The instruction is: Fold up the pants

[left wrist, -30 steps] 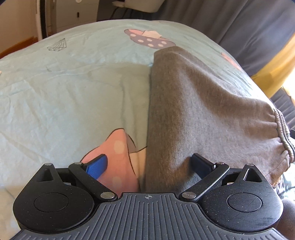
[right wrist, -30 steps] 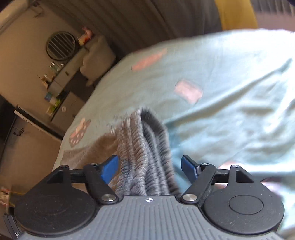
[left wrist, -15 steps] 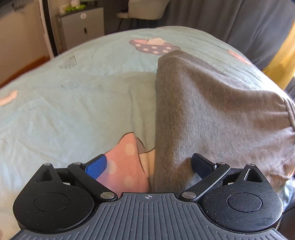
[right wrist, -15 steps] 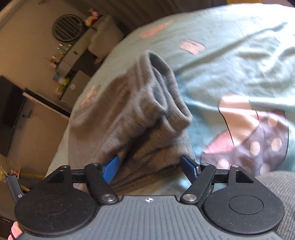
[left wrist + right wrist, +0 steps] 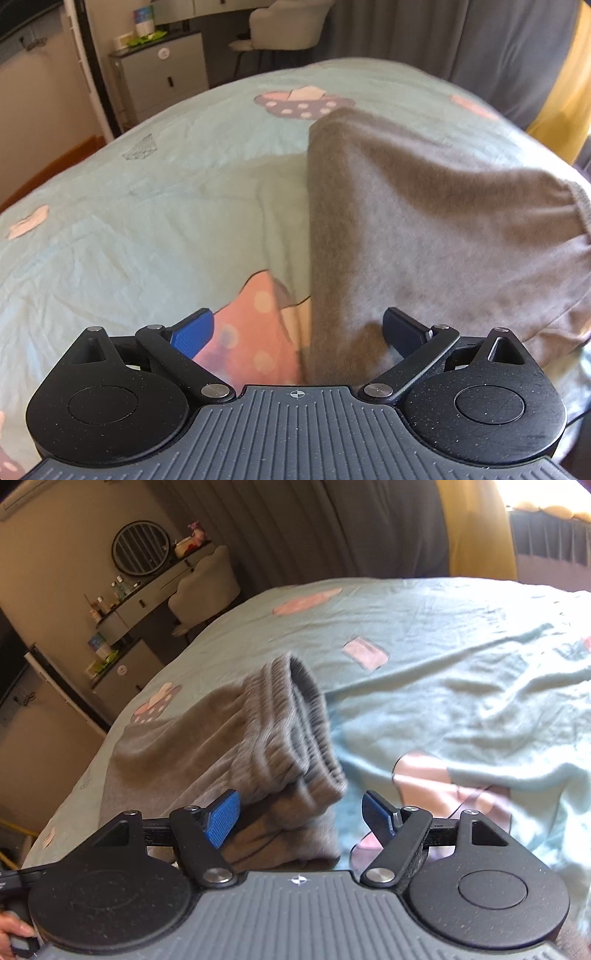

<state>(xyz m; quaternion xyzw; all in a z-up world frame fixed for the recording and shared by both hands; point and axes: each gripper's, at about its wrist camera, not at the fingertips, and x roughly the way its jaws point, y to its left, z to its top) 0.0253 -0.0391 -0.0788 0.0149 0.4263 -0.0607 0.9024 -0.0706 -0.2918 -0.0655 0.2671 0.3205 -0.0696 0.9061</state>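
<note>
On the mint-green printed bed sheet (image 5: 147,229), soft grey folded knit pants (image 5: 424,236) now lie released; left claw (image 5: 295,332) and right claw (image 5: 301,816), both spread open, have drawn back, fold apparently complete.

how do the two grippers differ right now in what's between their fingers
The left gripper straddles the pants' plain straight side edge, cloth filling its right half and the printed sheet showing on its left. The right gripper straddles the ribbed waistband, bunched toward its left finger, with a gap on the right. Both stand open over the same grey pants.
</note>
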